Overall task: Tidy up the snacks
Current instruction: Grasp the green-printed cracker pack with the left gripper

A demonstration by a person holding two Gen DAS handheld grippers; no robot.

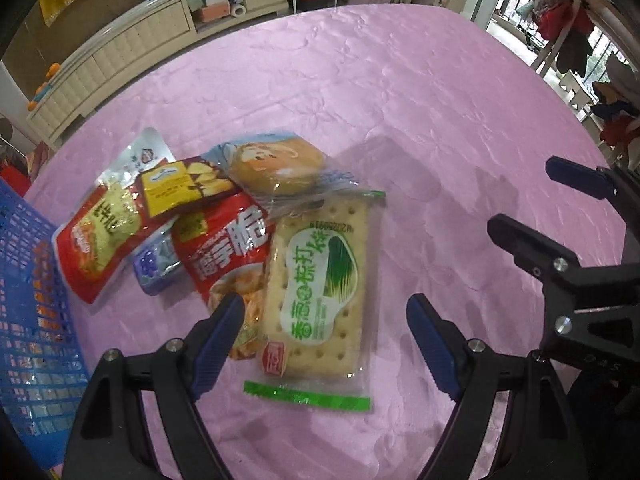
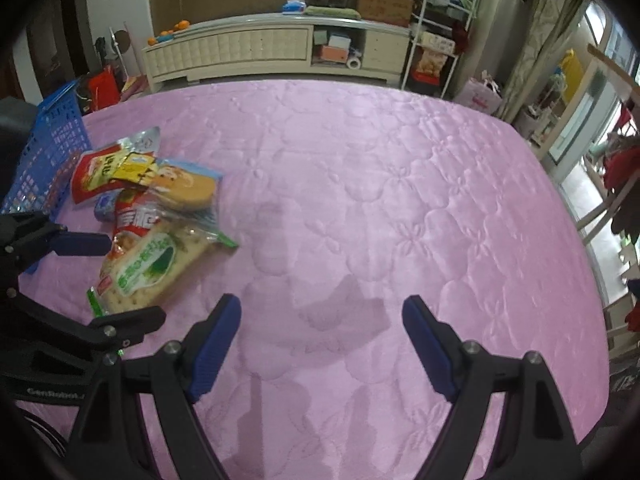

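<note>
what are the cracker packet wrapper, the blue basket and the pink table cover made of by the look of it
Cracker packet: thin clear plastic film, glossy; the crackers show through and it glints.
Blue basket: rigid moulded plastic, going by its even lattice of small holes.
Pink table cover: probably a satiny quilted fabric; soft sheen, stitched flower pattern, puckers.

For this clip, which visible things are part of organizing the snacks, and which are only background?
Part of the job:
- cracker pack
- red snack bags
- yellow packet
- bread pack
- small blue pack
- blue basket
- left gripper, open
- right gripper, open

Background:
- pink tablecloth
- cream cabinet
</note>
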